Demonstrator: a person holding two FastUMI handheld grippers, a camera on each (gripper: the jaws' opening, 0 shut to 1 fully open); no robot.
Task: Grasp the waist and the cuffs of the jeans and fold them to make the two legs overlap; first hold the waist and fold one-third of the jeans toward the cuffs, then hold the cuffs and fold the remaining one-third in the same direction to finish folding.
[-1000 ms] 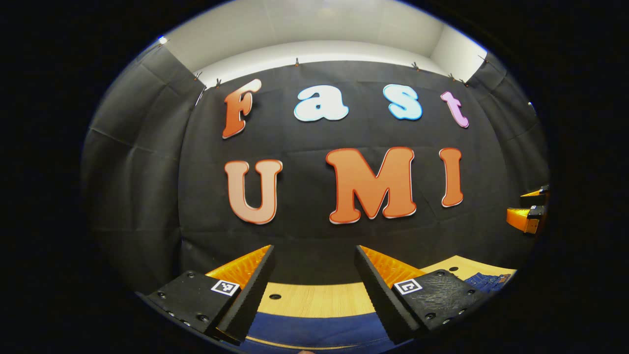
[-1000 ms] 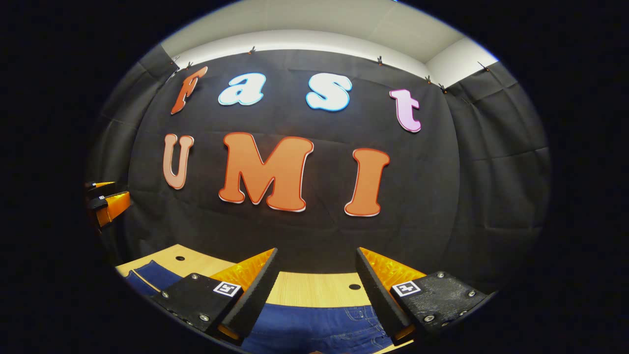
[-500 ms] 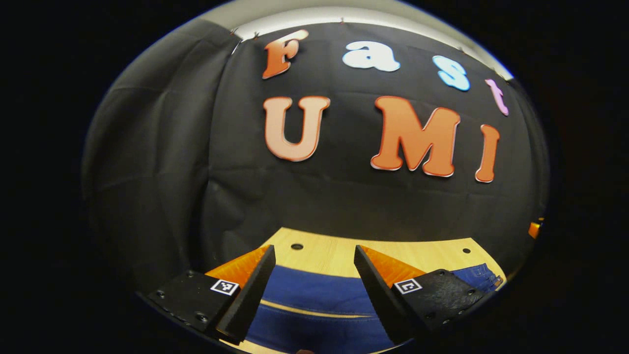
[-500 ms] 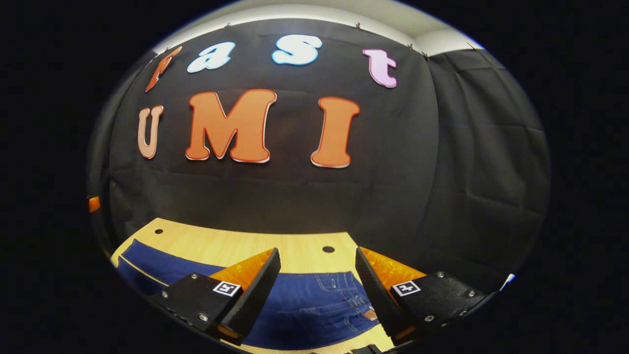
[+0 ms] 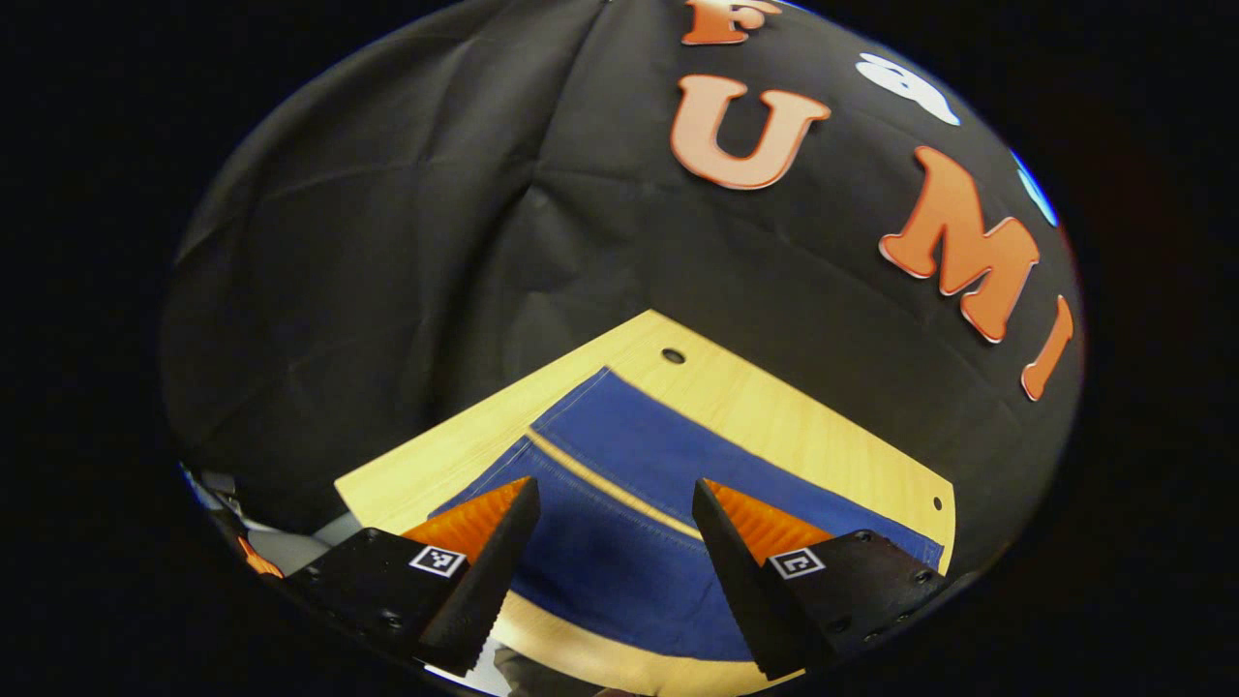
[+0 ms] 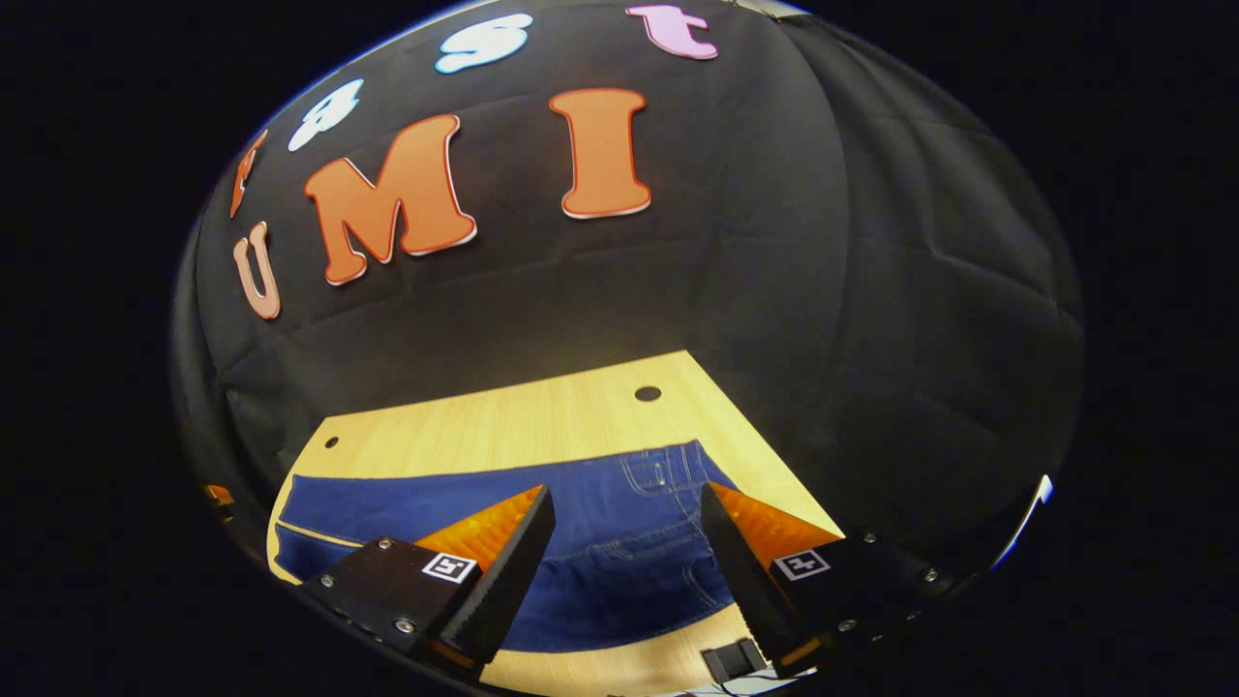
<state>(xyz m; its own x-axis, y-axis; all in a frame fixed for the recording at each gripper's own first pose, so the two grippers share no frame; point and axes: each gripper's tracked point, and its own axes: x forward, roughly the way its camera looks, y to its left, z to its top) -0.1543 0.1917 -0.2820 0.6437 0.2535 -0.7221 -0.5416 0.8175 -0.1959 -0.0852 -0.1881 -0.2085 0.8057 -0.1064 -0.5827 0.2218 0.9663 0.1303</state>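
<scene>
Deep blue jeans [image 5: 619, 552] with paler contrast stitching at seams and pocket [image 6: 668, 484], light wood-grain table [image 6: 523, 421] with dark round holes, black wrinkled cloth wall [image 5: 387, 252]

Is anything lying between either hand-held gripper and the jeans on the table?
Nothing visible does. The blue denim jeans lie flat on the light wooden table, bare of other things, directly beyond the open left hand-held gripper and the open right hand-held gripper.

Both views downward; shared jeans [image 5: 619, 542]
</scene>
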